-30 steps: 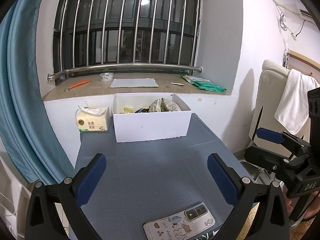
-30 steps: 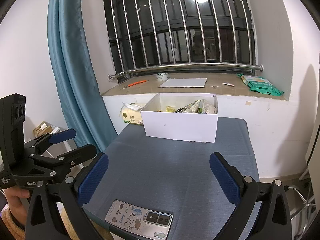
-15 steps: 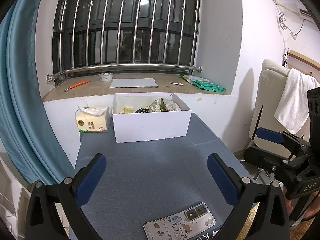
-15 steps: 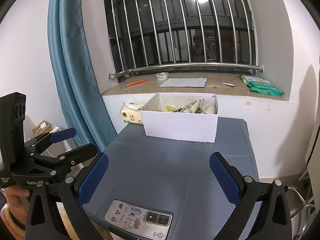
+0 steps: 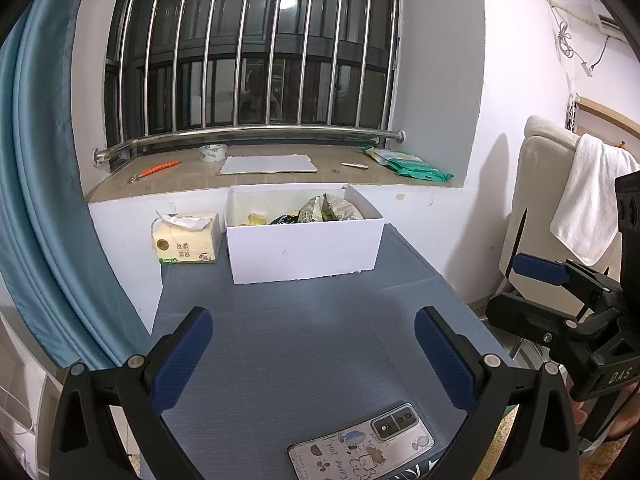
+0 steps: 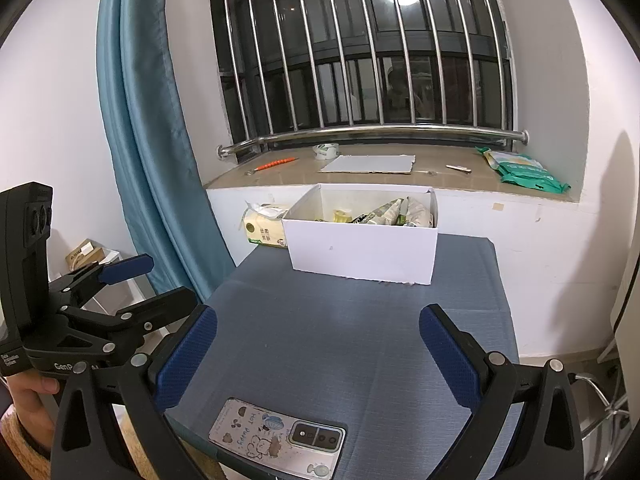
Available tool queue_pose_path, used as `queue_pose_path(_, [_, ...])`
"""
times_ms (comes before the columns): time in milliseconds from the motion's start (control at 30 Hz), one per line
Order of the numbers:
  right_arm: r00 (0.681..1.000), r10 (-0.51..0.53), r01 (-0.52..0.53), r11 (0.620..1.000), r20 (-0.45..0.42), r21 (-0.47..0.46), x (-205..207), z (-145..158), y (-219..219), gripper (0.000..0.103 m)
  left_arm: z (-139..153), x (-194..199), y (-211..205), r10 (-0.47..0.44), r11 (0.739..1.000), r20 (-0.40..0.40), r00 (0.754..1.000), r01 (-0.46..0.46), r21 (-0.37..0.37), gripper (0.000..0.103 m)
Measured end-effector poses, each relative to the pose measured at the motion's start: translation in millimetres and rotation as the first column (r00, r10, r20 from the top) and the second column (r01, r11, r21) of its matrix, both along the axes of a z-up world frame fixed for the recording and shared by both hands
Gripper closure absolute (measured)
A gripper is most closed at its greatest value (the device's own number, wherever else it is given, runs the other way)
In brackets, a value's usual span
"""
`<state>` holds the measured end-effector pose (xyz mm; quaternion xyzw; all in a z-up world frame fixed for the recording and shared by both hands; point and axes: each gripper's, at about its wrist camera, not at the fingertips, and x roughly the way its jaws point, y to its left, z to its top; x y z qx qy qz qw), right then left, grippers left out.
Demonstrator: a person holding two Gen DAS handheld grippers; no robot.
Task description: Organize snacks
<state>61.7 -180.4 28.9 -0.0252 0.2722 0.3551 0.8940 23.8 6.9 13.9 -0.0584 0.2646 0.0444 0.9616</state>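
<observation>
Nothing moved, both claws (left, right) level, wide apart, over table

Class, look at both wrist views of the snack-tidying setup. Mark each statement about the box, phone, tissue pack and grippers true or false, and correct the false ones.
1. The white box holds snack packets. True.
2. The phone lies inside the box. False: it lies on the table at the near edge, camera side up.
3. The left gripper is shut on a snack. False: it is open and holds nothing.
4. The tissue pack stands beside the box. True.
5. The right gripper is open. True.
</observation>
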Motion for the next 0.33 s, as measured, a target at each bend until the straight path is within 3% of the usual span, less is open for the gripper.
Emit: queue_pose_path(333, [1.0, 0.0, 0.0, 1.0, 0.001, -0.003, 1.3, 0.2, -2.5, 0.0, 0.6, -2.1, -2.1, -0.018, 1.0, 0.01, 1.0, 0.018, -0.004, 0.0])
